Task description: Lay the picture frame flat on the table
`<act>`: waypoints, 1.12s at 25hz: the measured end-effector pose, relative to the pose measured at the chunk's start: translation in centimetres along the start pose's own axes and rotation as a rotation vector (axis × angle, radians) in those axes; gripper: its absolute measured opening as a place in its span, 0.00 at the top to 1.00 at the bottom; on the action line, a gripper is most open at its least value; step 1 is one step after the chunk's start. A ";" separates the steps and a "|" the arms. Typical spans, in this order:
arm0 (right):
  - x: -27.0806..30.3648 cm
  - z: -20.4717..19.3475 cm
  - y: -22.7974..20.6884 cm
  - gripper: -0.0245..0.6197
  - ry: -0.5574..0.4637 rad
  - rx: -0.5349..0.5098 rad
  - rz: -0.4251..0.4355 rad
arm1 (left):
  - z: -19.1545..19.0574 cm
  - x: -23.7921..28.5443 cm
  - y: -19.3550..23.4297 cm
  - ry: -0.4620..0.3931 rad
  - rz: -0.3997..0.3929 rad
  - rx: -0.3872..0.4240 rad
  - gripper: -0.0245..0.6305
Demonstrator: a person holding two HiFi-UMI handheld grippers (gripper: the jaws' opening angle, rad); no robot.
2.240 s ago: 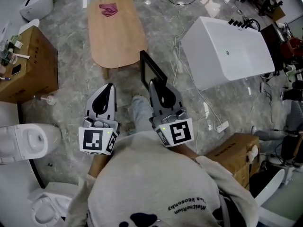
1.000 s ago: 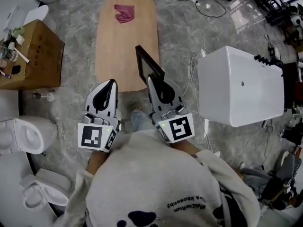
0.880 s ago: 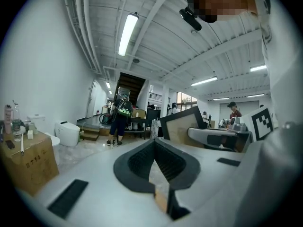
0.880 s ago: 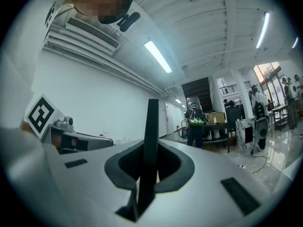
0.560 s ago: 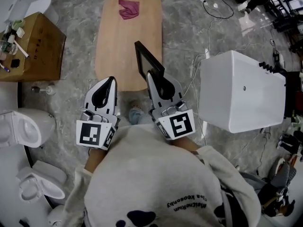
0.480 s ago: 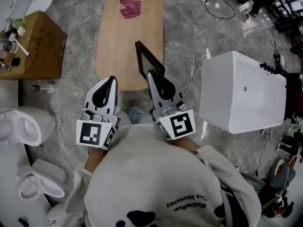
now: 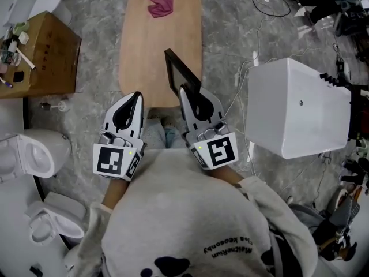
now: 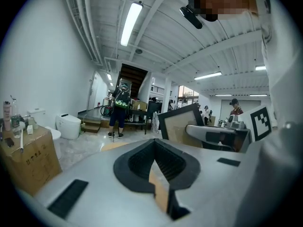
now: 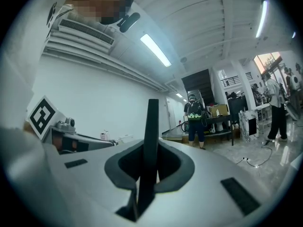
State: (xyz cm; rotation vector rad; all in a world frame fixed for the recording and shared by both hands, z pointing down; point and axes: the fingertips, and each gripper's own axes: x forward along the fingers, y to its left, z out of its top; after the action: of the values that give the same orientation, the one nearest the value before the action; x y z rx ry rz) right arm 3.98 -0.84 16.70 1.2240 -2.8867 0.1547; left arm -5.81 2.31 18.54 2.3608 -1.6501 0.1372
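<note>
A black picture frame (image 7: 180, 74) stands upright on edge over the near end of the oval wooden table (image 7: 158, 45). My right gripper (image 7: 185, 92) is shut on the frame's lower part. In the right gripper view the frame (image 9: 152, 117) shows edge-on as a dark bar rising between the jaws of the right gripper (image 9: 149, 150). My left gripper (image 7: 136, 97) hangs beside it at the table's near end, shut and holding nothing. In the left gripper view, past the shut left gripper (image 8: 155, 144), the frame's (image 8: 182, 126) tan face shows to the right.
A pink cloth (image 7: 159, 4) lies at the table's far end. A brown box (image 7: 40, 53) with small items and a toilet (image 7: 26, 157) are on the left. A white tub (image 7: 300, 105) and floor cables (image 7: 245, 88) are on the right. People stand far back (image 8: 117, 112).
Both grippers and the frame have come nearer to the table, so the frame now stands over its near end. The grip on the frame is unchanged.
</note>
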 end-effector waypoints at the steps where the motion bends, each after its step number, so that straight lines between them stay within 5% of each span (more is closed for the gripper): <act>1: 0.3 0.1 -0.1 0.91 0.002 -0.004 -0.005 | 0.1 0.3 0.2 0.003 -0.009 0.000 0.95; 28: 7.6 -0.1 -0.3 0.91 0.035 -0.137 0.043 | -1.6 5.7 7.2 0.038 -0.170 -0.038 0.95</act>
State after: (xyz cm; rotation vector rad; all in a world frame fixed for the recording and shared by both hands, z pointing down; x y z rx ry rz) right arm -1.09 -6.51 17.18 1.1254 -2.8411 -0.0206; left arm -10.40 -4.74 22.44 2.4404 -1.4144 0.1164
